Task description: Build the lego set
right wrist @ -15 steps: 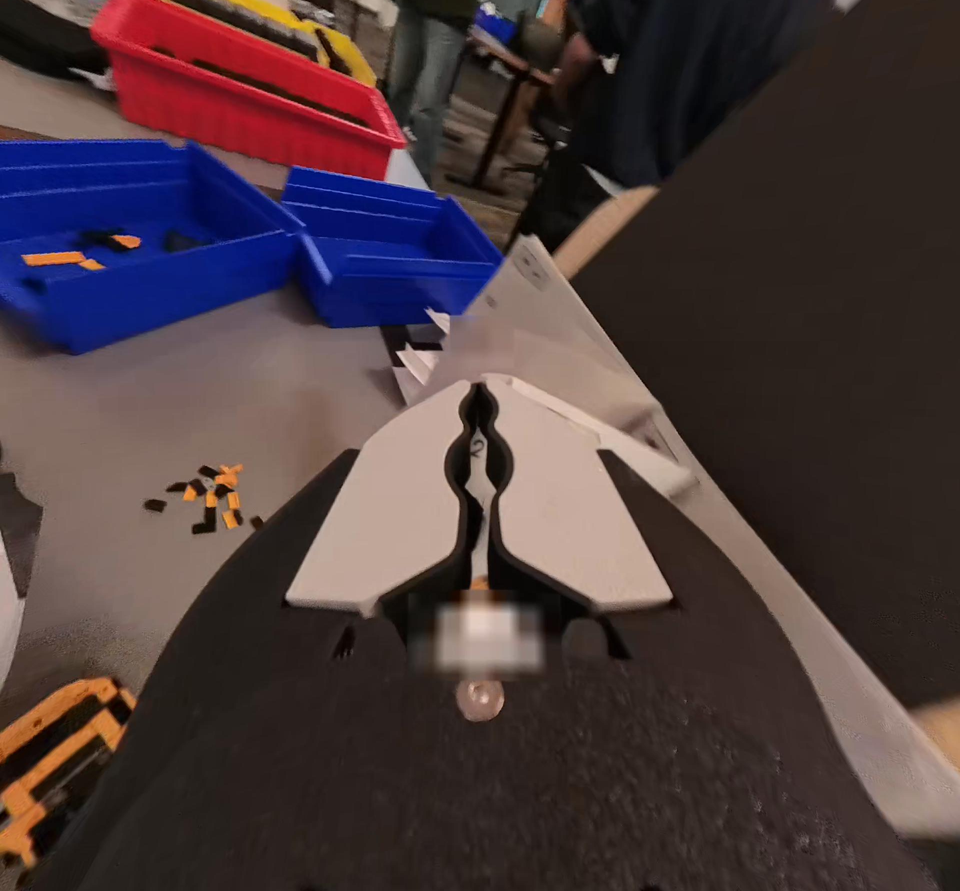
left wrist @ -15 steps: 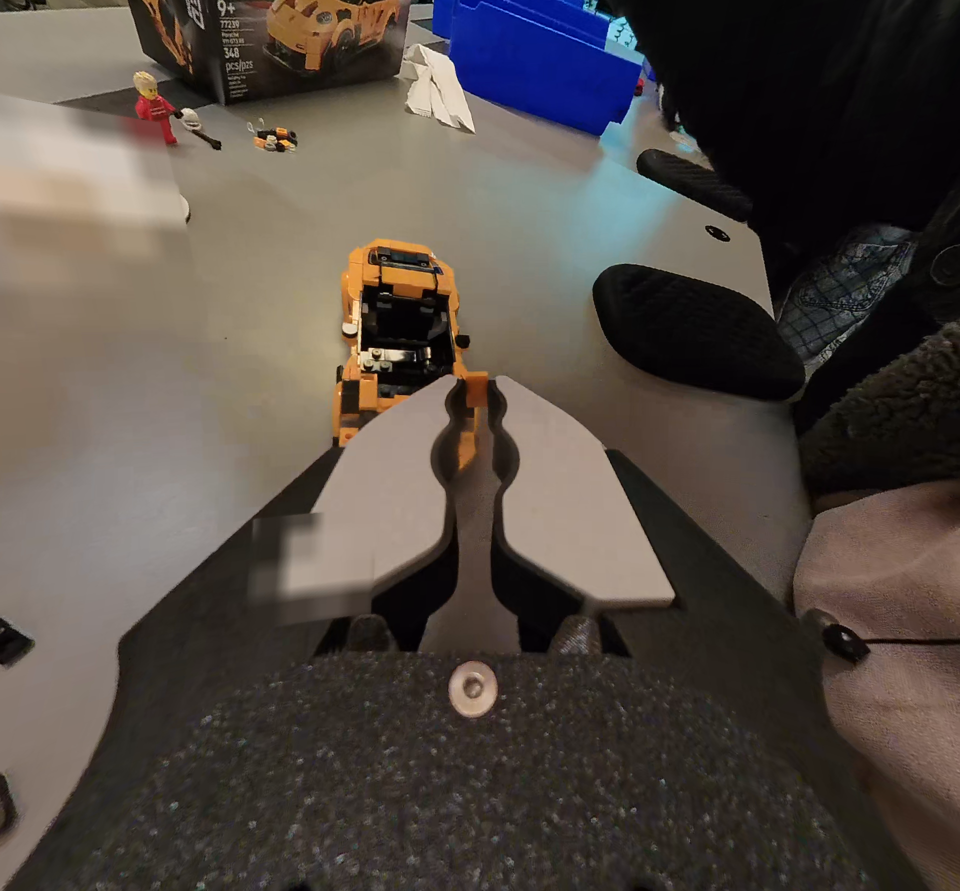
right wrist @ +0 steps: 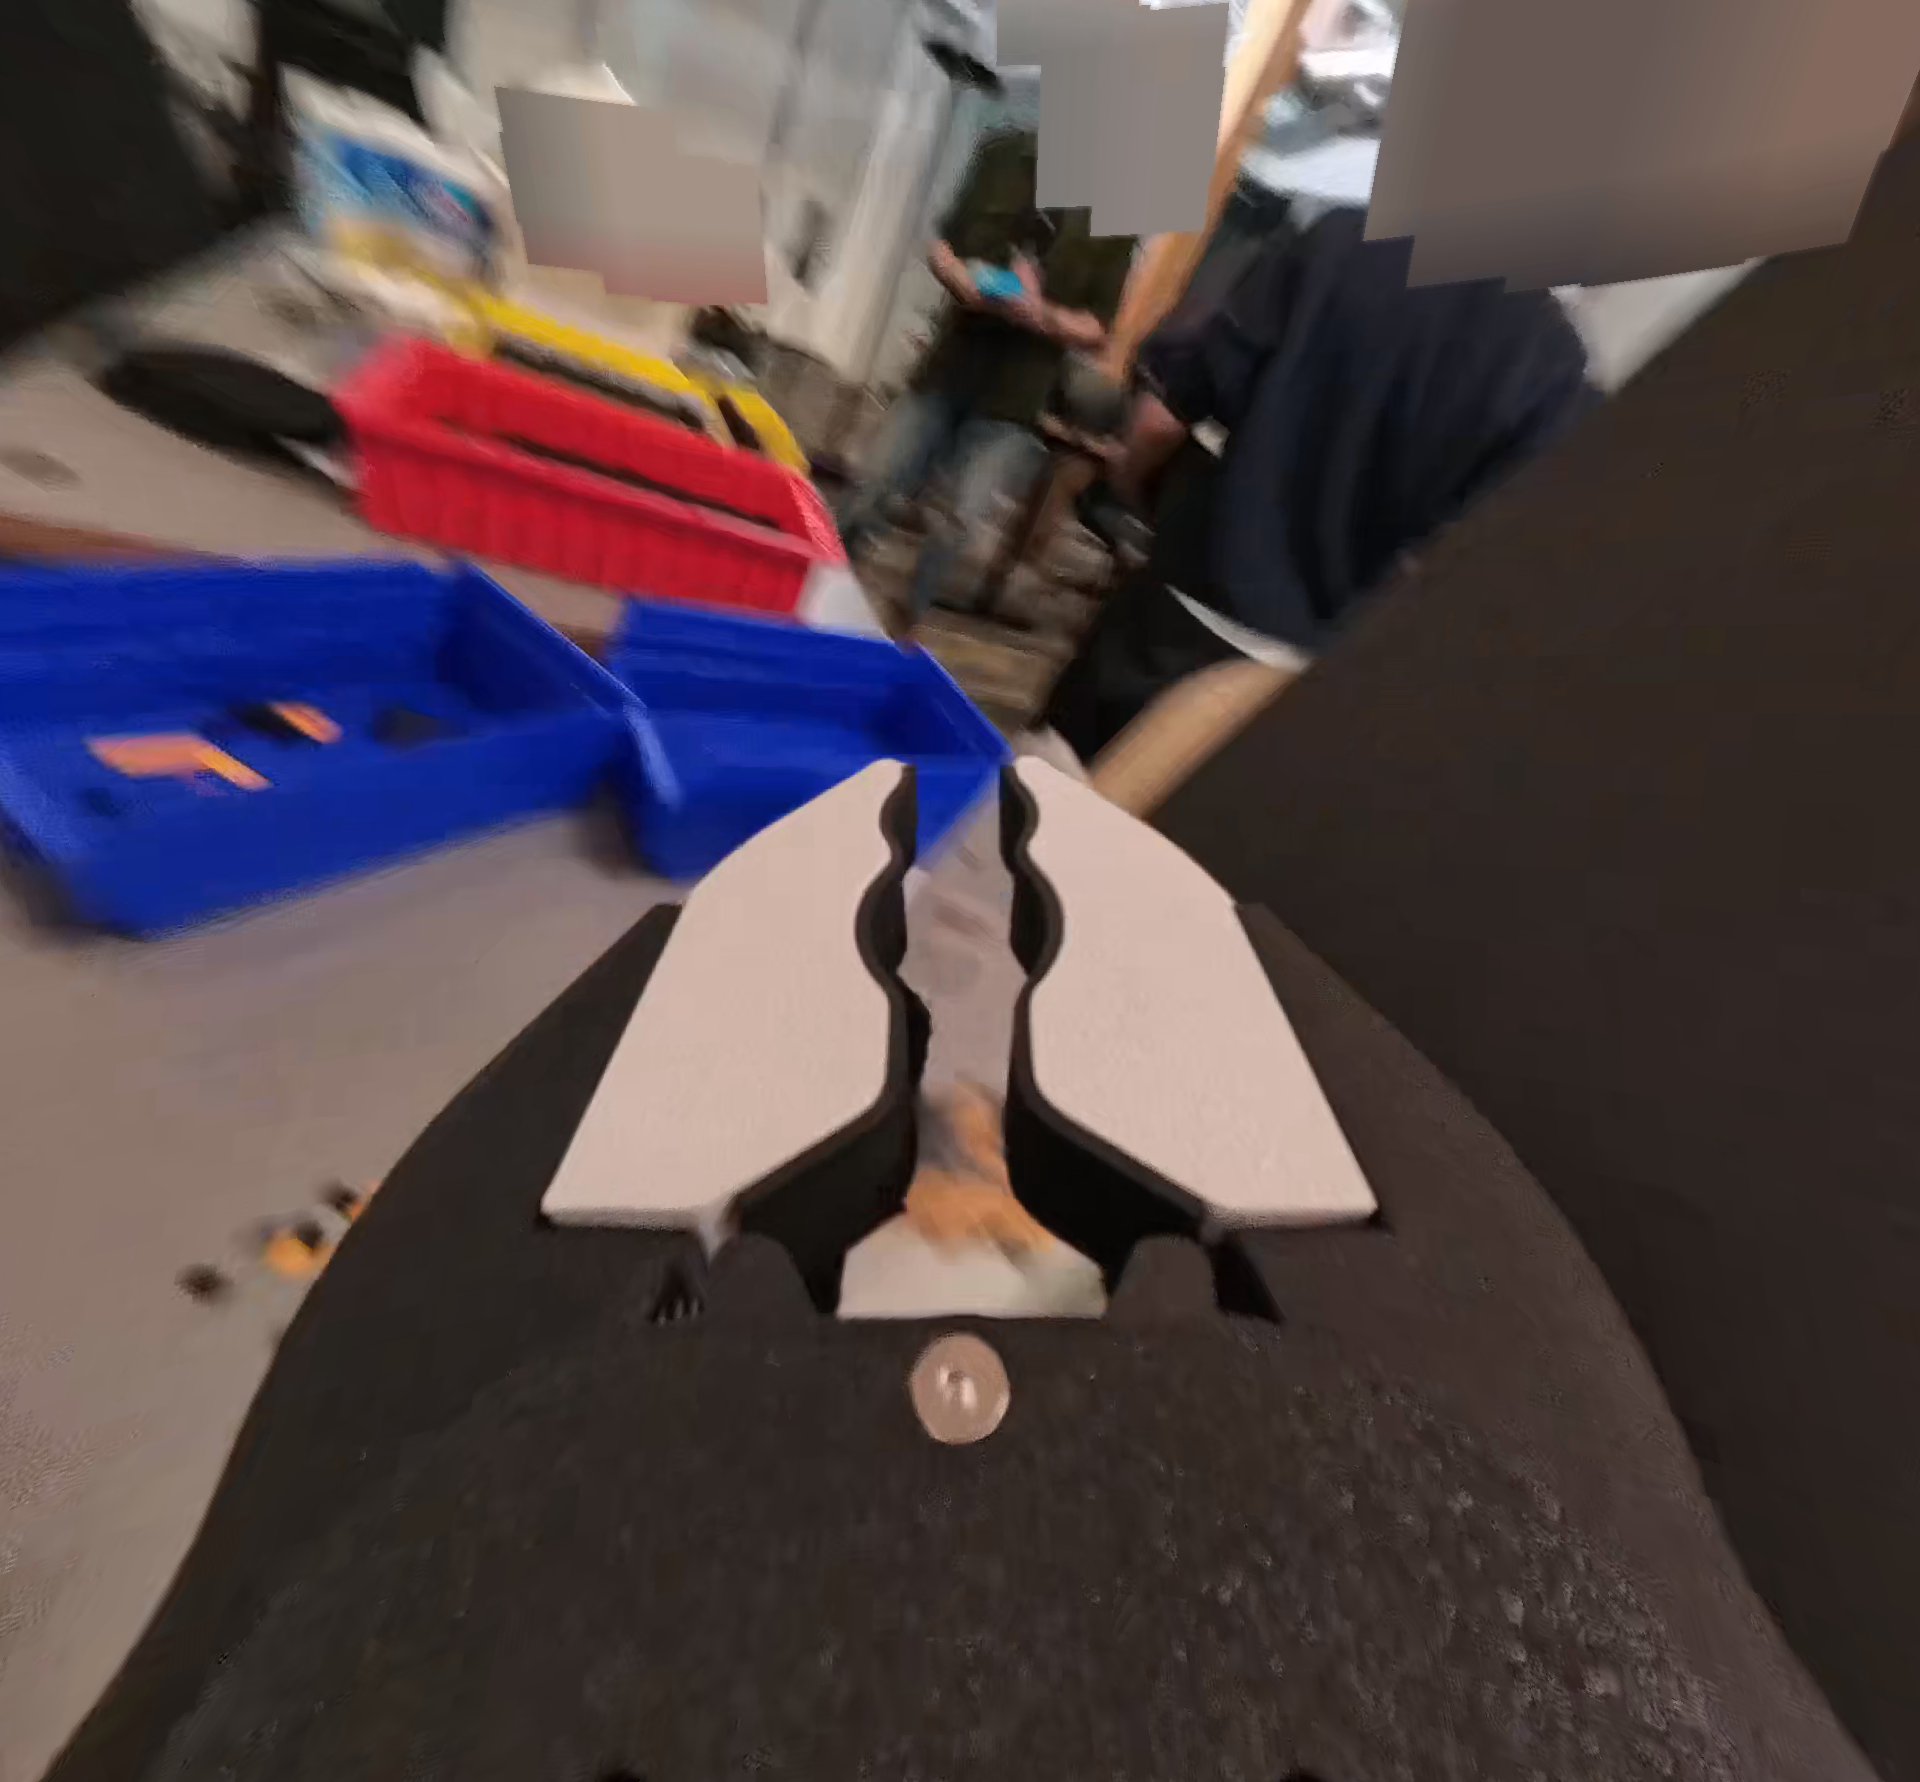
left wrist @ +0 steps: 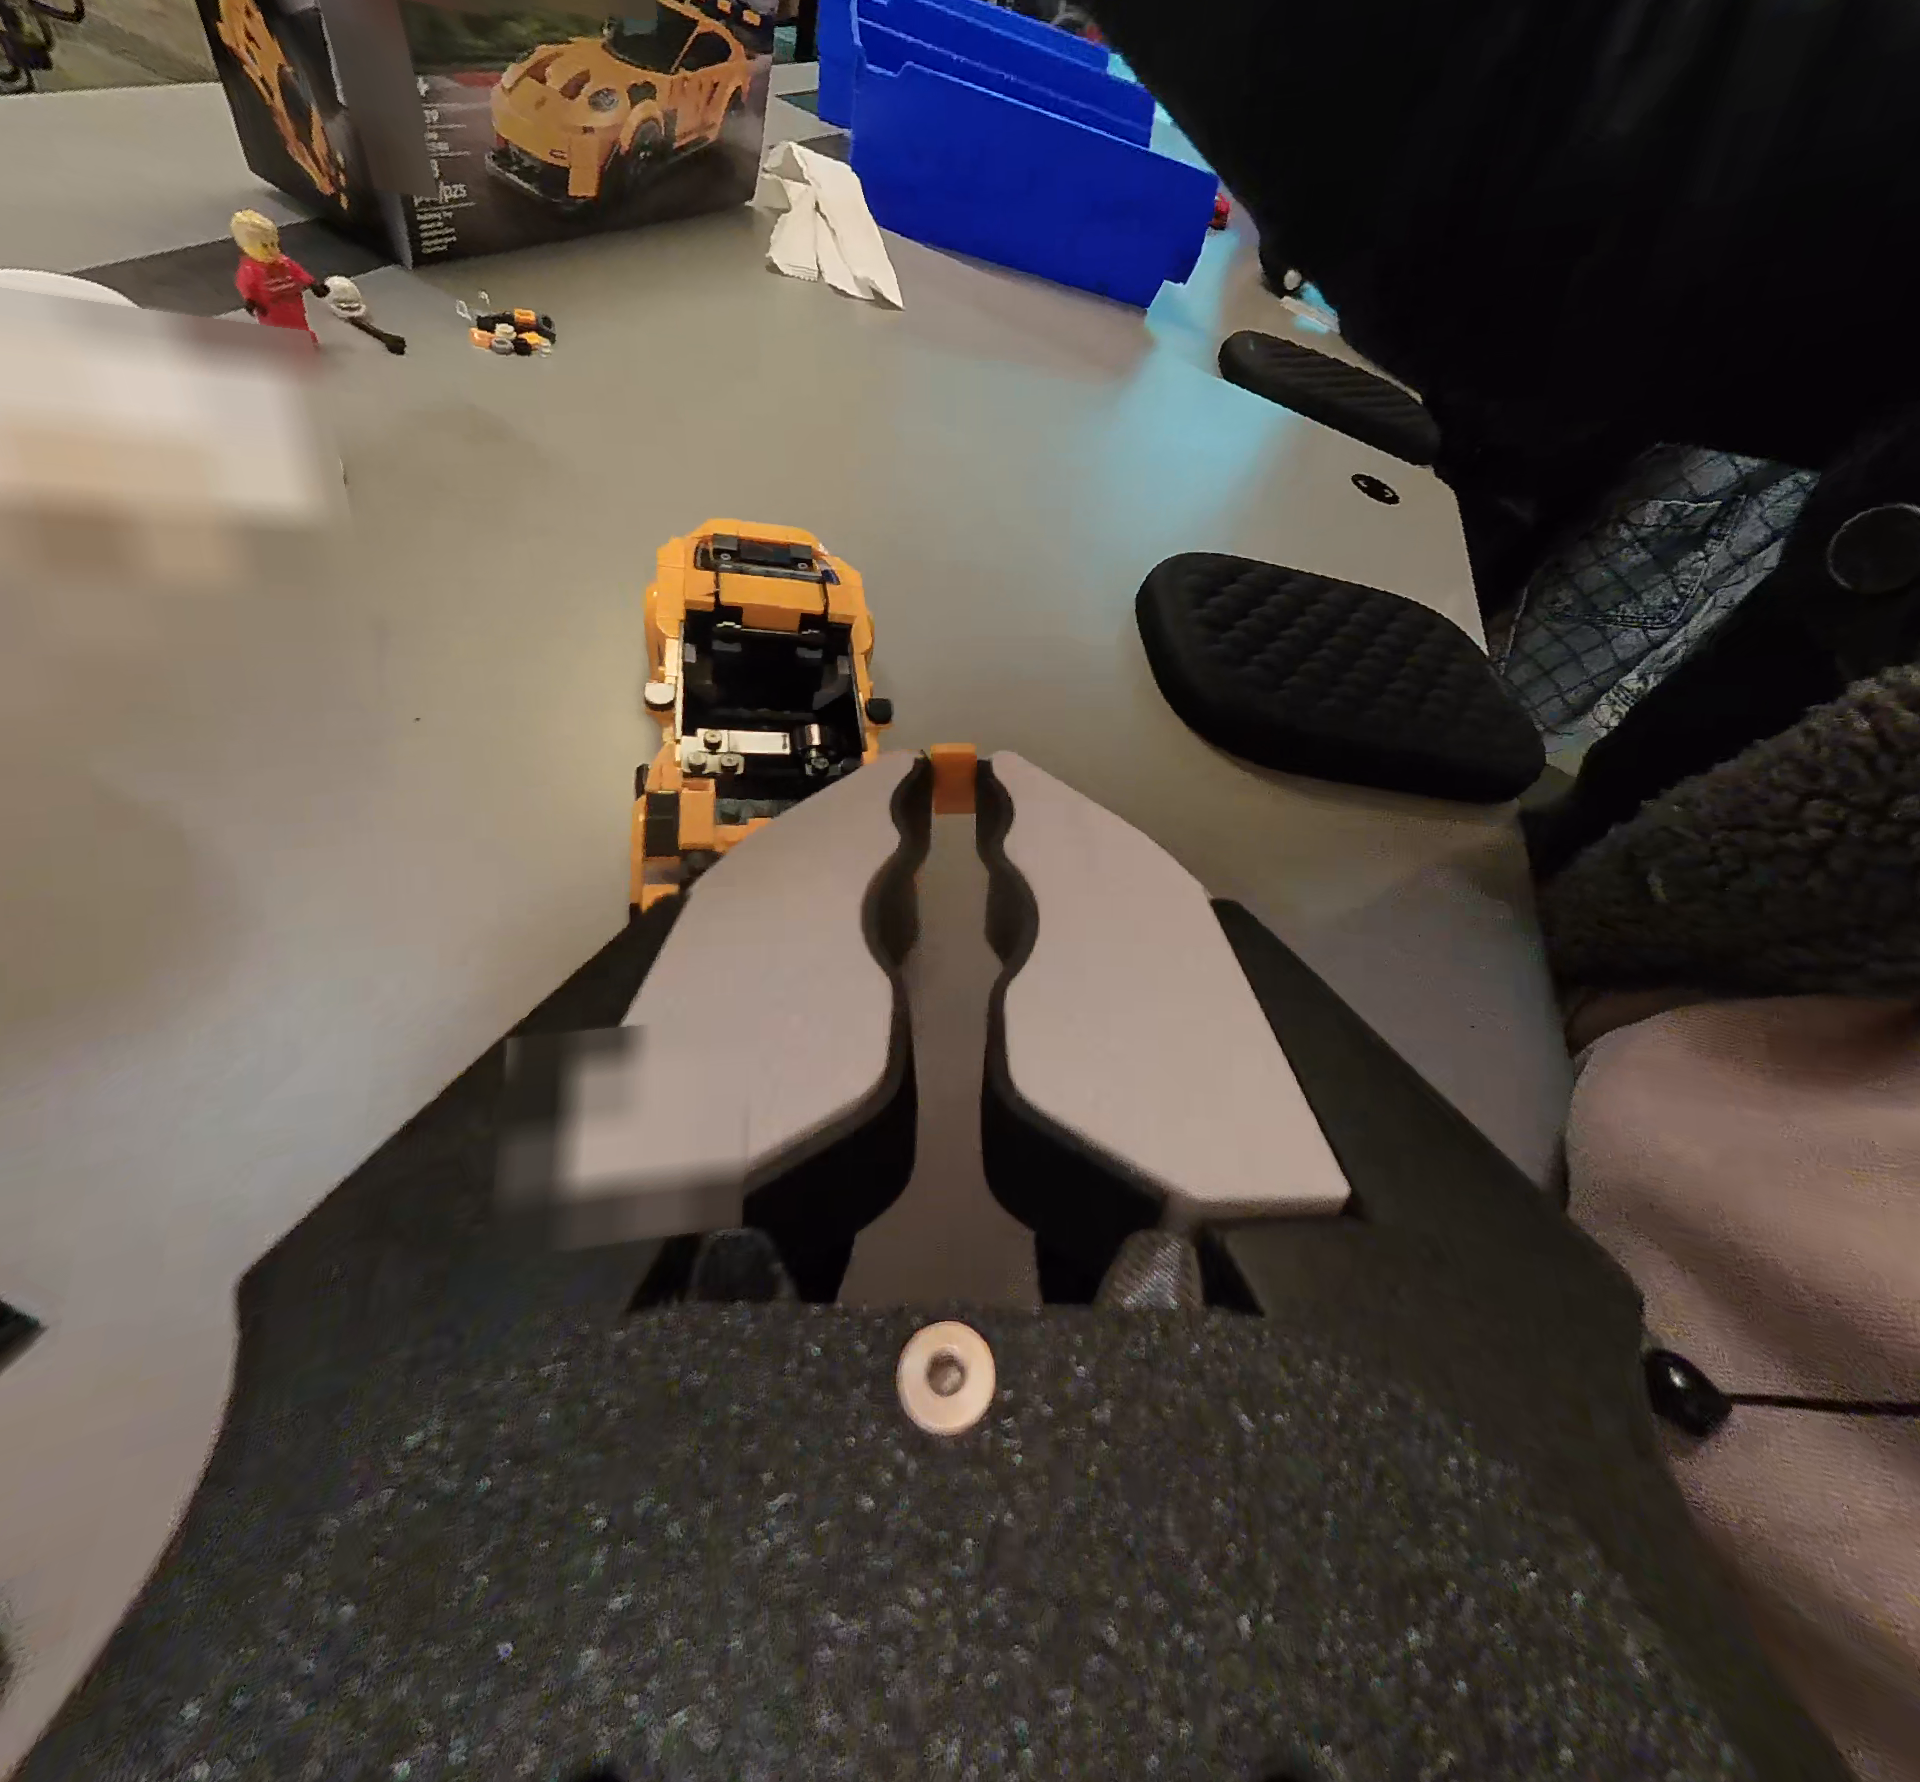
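A partly built orange lego car (left wrist: 758,683) sits on the grey table (left wrist: 1039,444), its cabin open on top. My left gripper (left wrist: 953,764) is shut on a small orange brick (left wrist: 953,782) at its fingertips. It hovers just right of the car's near end, and its left finger hides that end. My right gripper (right wrist: 958,782) has its jaws a narrow gap apart. A white printed sheet (right wrist: 961,984) shows blurred through that gap. I cannot see the sheet being gripped. The right wrist view is motion-blurred.
At the back stand the lego box (left wrist: 582,101), a red minifigure (left wrist: 272,278), a small pile of pieces (left wrist: 511,332), crumpled white paper (left wrist: 831,226) and blue bins (left wrist: 1018,163). A black armrest pad (left wrist: 1330,672) lies to the right. The right wrist view shows blue bins (right wrist: 260,724), a red bin (right wrist: 582,485), loose pieces (right wrist: 291,1233) and people standing behind. The grippers' ends are close to 35 cm from one another.
My left gripper has shifted slightly right of the car, still holding the brick. My right gripper has tilted upward with its jaws a little wider, and the sheet no longer shows beyond its tips.
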Tool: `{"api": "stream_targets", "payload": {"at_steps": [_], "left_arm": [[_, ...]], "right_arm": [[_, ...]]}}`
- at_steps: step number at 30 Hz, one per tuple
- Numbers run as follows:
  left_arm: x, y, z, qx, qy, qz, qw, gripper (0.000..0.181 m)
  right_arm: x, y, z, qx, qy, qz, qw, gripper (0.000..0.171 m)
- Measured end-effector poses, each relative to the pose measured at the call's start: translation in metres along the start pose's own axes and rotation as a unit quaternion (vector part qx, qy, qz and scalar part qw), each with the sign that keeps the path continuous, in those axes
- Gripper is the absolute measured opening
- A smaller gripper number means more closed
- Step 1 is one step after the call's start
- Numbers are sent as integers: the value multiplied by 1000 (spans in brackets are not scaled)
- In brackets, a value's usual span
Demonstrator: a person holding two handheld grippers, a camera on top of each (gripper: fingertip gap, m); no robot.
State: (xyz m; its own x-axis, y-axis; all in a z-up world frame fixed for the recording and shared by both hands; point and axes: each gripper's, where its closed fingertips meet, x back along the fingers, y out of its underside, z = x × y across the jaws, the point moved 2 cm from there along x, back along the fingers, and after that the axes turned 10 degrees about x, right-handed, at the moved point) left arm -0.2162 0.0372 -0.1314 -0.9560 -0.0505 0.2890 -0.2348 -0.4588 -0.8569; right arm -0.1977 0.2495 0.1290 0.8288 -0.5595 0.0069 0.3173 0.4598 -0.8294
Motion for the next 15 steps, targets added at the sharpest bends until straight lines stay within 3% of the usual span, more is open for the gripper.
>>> {"api": "stream_targets", "payload": {"at_steps": [3,5,8,12,15], "left_arm": [[-3,1,4,-6,4,-5,1000,7],[-4,2,5,-10,3,-9,1000,7],[-7,6,3,-12,-1,-16,1000,7],[-7,9,-2,-6,-8,-20,1000,7],[-6,7,0,-6,-3,-16,1000,7]], "right_arm": [[41,69,23,117,39,-191,974,4],[46,112,20,174,35,-277,944,0],[17,145,-2,237,21,-330,913,0],[-31,154,-22,309,41,-359,880,2],[-47,164,-19,297,69,-390,869,11]]}}
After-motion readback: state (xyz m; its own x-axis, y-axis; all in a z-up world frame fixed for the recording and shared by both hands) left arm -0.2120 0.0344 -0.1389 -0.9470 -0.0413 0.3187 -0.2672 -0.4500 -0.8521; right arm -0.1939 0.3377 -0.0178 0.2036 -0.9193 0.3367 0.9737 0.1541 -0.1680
